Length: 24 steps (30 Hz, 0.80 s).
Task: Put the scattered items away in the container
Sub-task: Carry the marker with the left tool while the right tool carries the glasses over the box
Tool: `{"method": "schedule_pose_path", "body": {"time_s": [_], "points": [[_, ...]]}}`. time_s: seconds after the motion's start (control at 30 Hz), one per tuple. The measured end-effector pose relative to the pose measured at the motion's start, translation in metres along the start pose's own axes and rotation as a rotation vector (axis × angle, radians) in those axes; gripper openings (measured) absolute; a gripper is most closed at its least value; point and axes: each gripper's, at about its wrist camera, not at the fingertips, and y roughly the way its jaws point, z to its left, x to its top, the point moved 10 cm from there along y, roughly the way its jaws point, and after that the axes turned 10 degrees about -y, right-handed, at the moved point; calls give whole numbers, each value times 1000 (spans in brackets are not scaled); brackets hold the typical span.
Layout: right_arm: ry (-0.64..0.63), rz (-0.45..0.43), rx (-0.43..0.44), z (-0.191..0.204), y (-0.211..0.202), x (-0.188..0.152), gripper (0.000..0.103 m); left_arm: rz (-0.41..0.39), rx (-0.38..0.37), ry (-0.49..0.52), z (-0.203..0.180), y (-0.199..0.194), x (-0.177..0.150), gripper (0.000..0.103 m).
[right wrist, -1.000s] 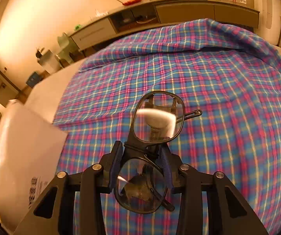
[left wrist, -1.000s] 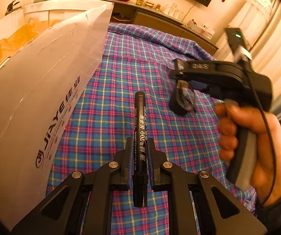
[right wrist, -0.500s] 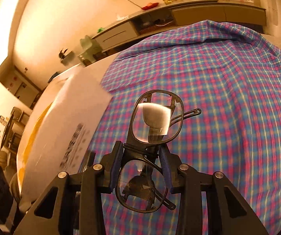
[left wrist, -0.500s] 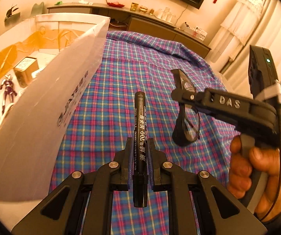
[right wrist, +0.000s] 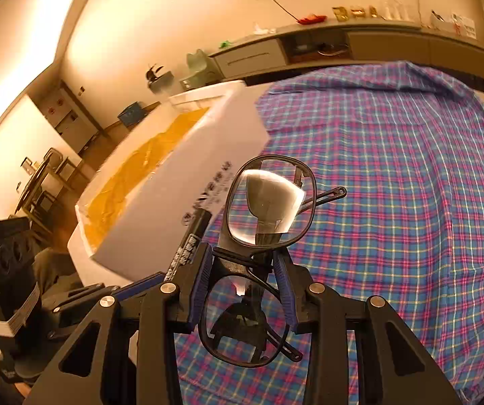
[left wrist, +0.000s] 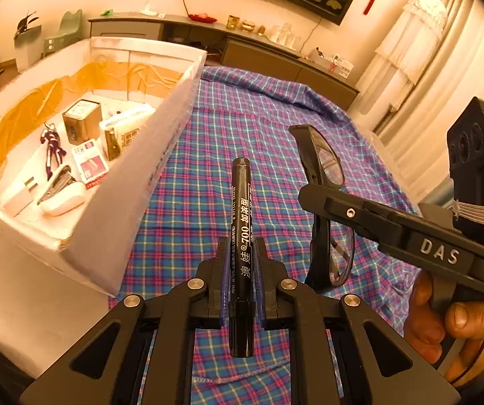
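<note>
Jaws of the left gripper [left wrist: 241, 271] are closed tight on a black marker [left wrist: 242, 236], which is held lengthwise between the blue pads with its cap end pointing forward and its other end projecting back below the fingers. Jaws of the right gripper [right wrist: 243, 278] are set at a narrow opening and are clamped on the bridge of a pair of black-framed glasses [right wrist: 262, 256]; one lens is seen ahead of the pads and the other behind them, with the temples folded.

Both items are carried in the air above the plaid bedspread [left wrist: 215, 141], neither touching it. The white foam box [left wrist: 113, 209] is taken as the landmark. The marker is seen just beside its near long wall, outside the box. The glasses are held further from that wall, on the far side of the marker. In the right wrist view the marker's tip is seen against the printed side of the box.

Inside the box, lined at the walls with yellowish tape, several items are noted: a gold carton [left wrist: 81, 121], a small purple figurine [left wrist: 53, 148], a white packet [left wrist: 124, 131], a pink-and-white card [left wrist: 90, 163], a stapler [left wrist: 58, 182] and a white case [left wrist: 63, 199]. A hand [left wrist: 451, 324] is seen on the right gripper's handle.
</note>
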Motion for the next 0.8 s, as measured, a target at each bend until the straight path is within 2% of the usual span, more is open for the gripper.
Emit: {"method": "schedule_pose_path", "body": {"time_s": [0.4,0.8], "points": [[-112,-47,52,56,-28,22,39,-54,-49,3,-3,-51,15,13],[-191,-73,69,85,-41,51,39,-126,-76,-21,10,-95,52,13]]}}
